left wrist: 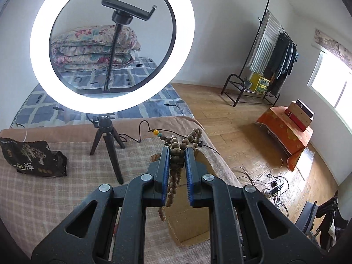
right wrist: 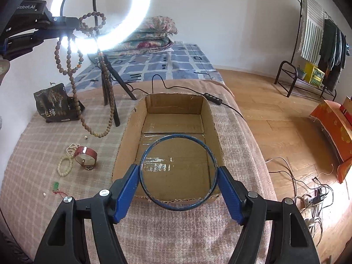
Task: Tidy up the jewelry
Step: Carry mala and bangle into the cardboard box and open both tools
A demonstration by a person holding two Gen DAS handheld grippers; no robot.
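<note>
Cardboard box (right wrist: 176,114) empty inside — nothing stowed yet, judging by bare taped floor.
Left gripper (left wrist: 177,154): jaws near closed, pinching wooden beads (left wrist: 176,165); round, matte strand dangles above bench, left of box.
Right gripper (right wrist: 178,176): jaws wide, clamping thin blue bangle (right wrist: 151,151) over box near edge.
Left on woven cloth: watch (right wrist: 85,156), pearl bracelets (right wrist: 65,166), small jade pendant (right wrist: 56,185).
</note>
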